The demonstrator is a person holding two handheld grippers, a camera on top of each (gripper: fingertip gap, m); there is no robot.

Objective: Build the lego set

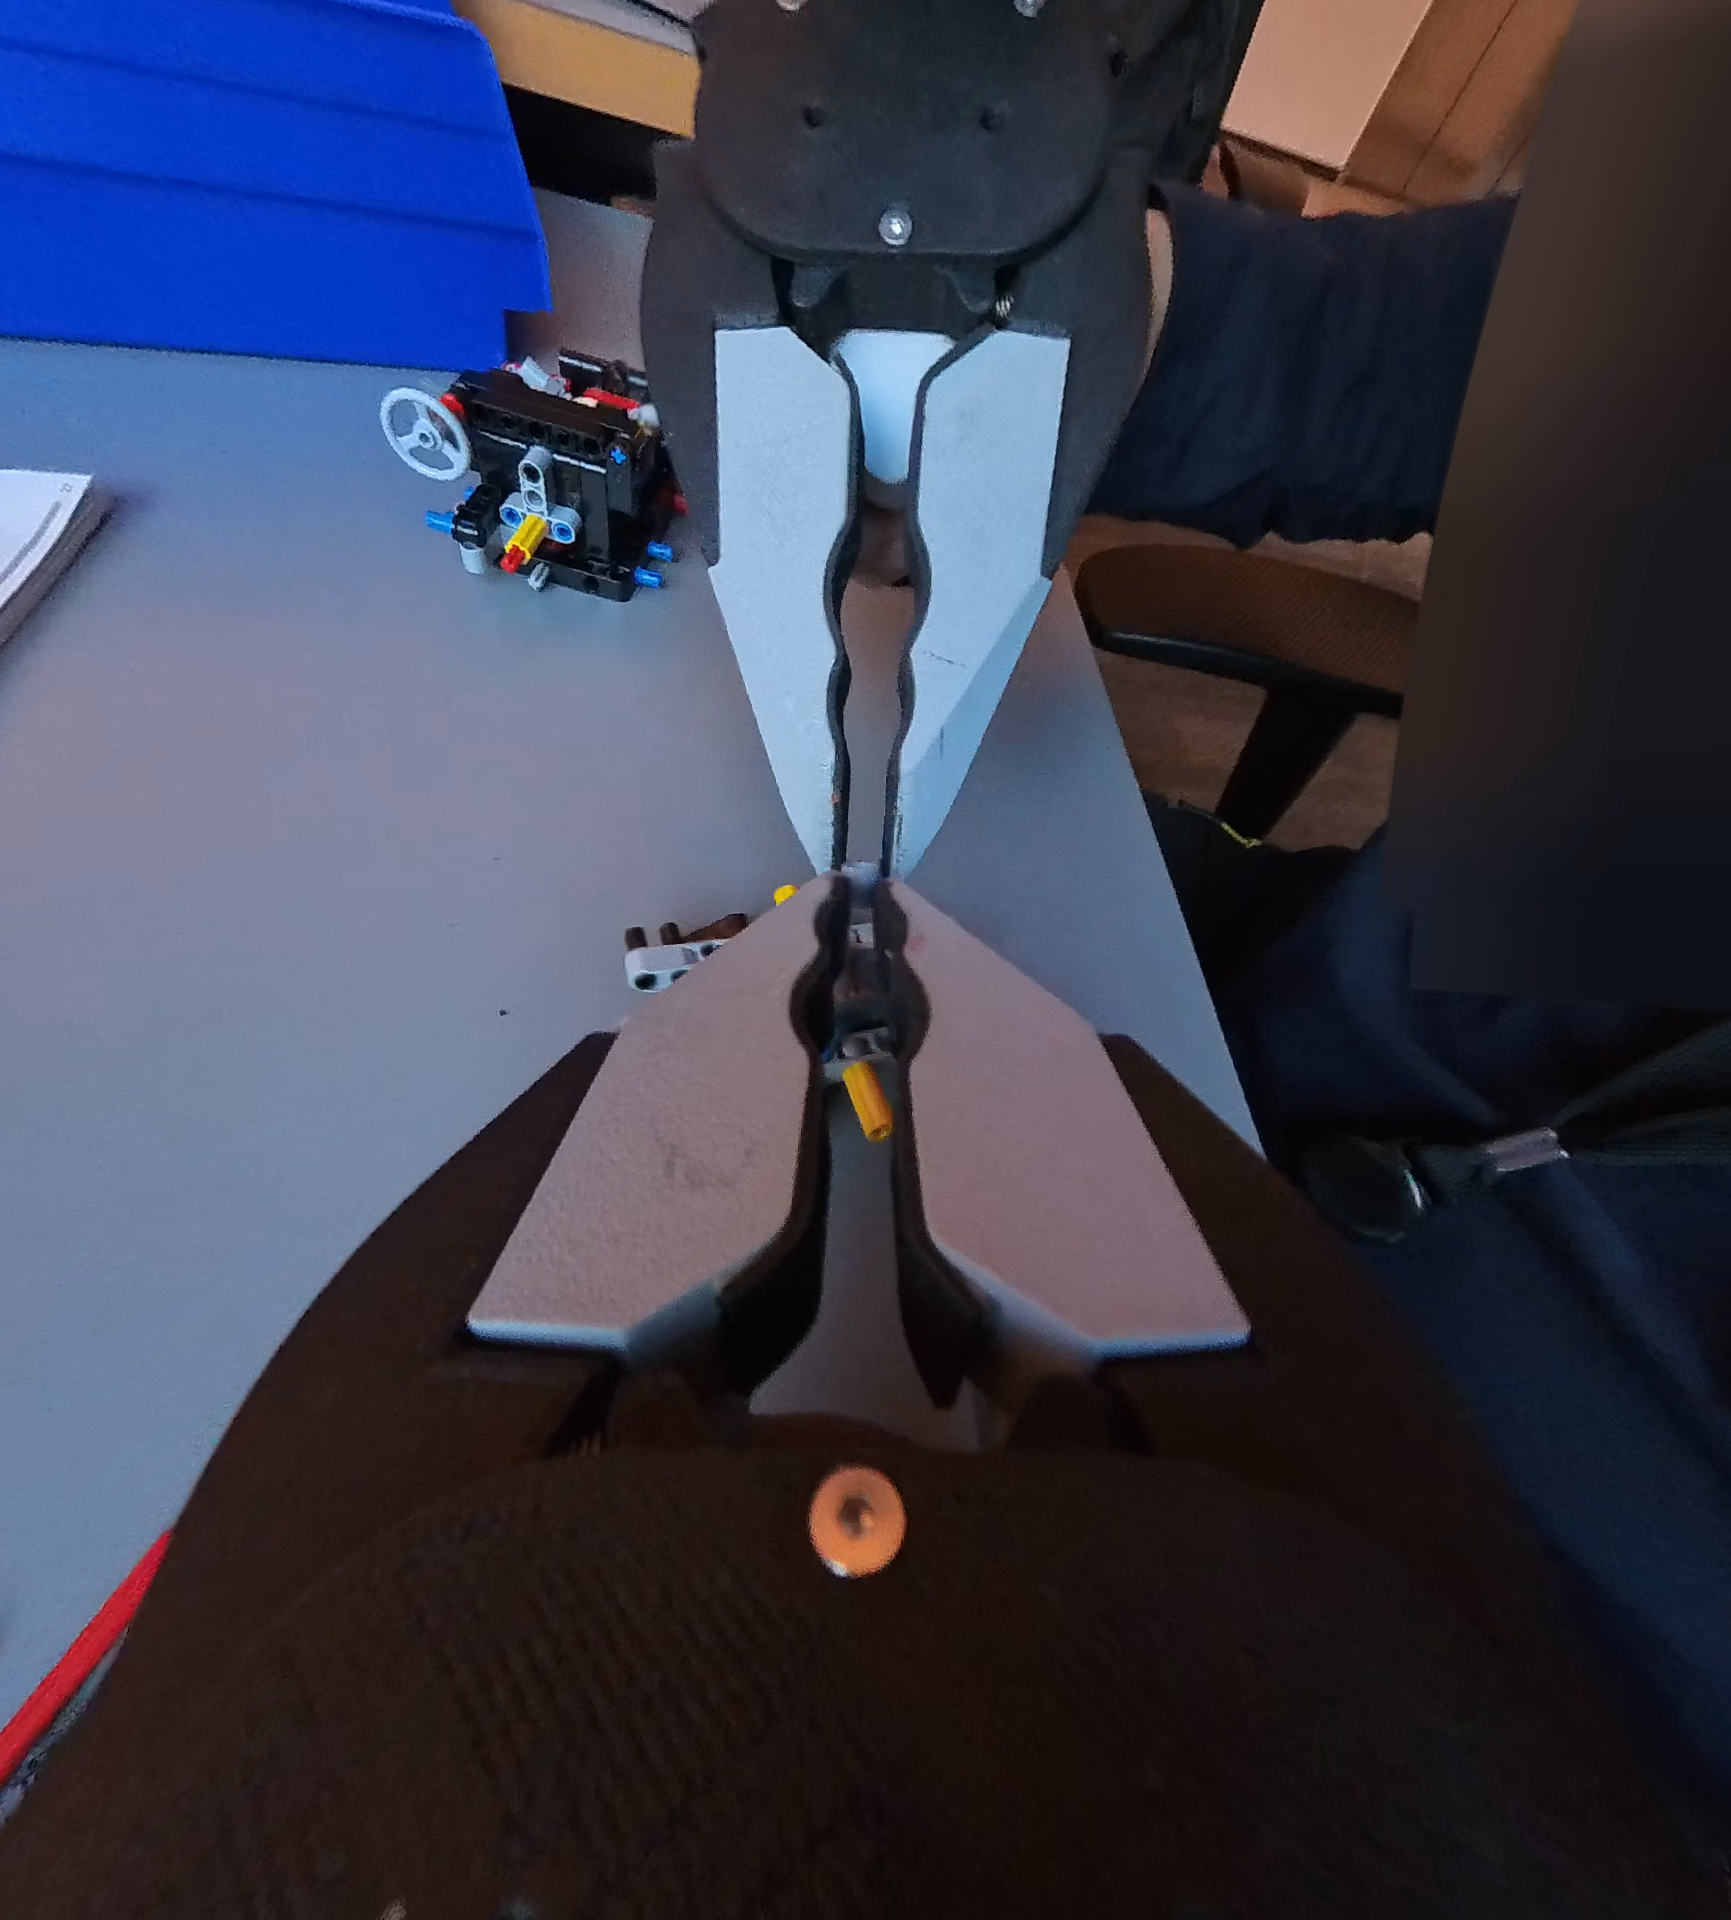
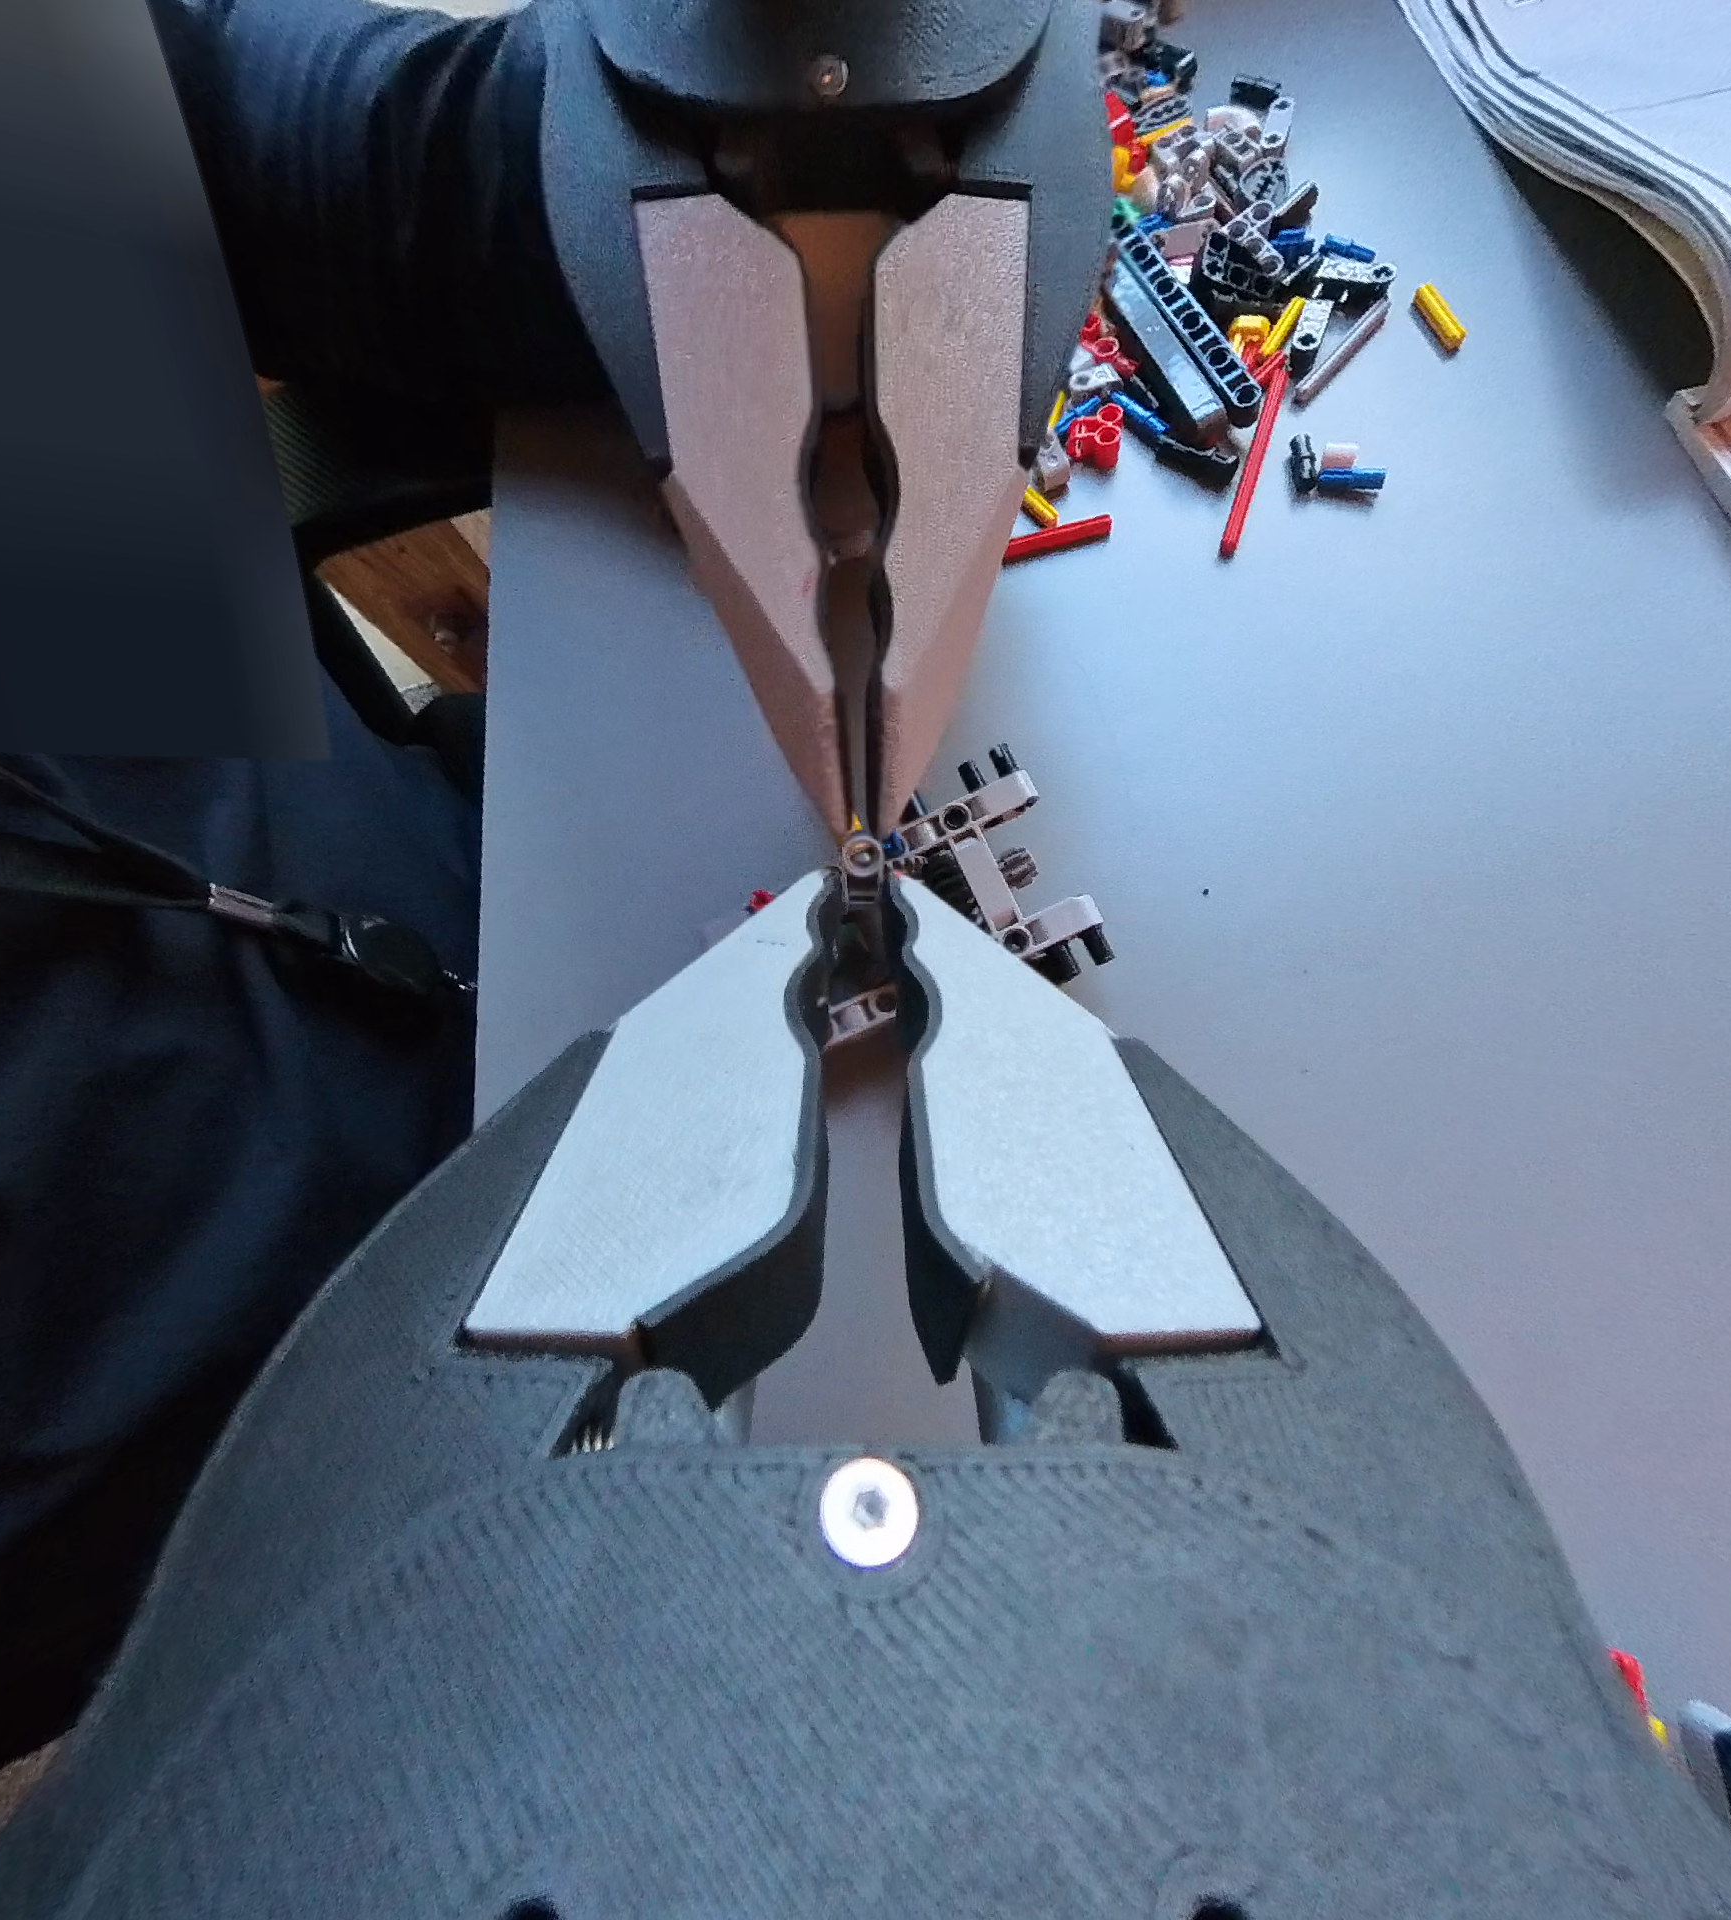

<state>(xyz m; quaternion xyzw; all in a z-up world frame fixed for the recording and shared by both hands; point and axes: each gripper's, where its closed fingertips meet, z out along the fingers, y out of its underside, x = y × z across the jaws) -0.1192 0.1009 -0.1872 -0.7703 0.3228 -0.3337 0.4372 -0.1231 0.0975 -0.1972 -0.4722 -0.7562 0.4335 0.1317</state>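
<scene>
My right gripper (image 2: pixel 861 896) is shut on a small grey connector (image 2: pixel 861 858) and holds it just above the grey table (image 2: pixel 1360 935). My left gripper (image 1: pixel 861 894) faces it tip to tip. Its fingers are closed together and its tips touch the connector (image 1: pixel 861 871). The left gripper also shows in the right wrist view (image 2: pixel 859 816), with a speck of yellow at its tips. A yellow pin (image 1: pixel 866 1101) on a grey piece shows through the gap behind the left fingertips. I cannot tell whether the pads press it. A grey frame assembly with black pins (image 2: pixel 991 883) lies on the table beside both tips.
A black model with a white wheel (image 1: pixel 549 488) stands farther back, in front of a blue bin (image 1: pixel 196 156). A pile of loose coloured parts (image 2: pixel 1214 260) and an open booklet (image 2: pixel 1671 156) lie on the table. The table edge, a chair (image 1: pixel 1256 623) and a person's dark clothing are close by. My left and right fingertips are right by each other.
</scene>
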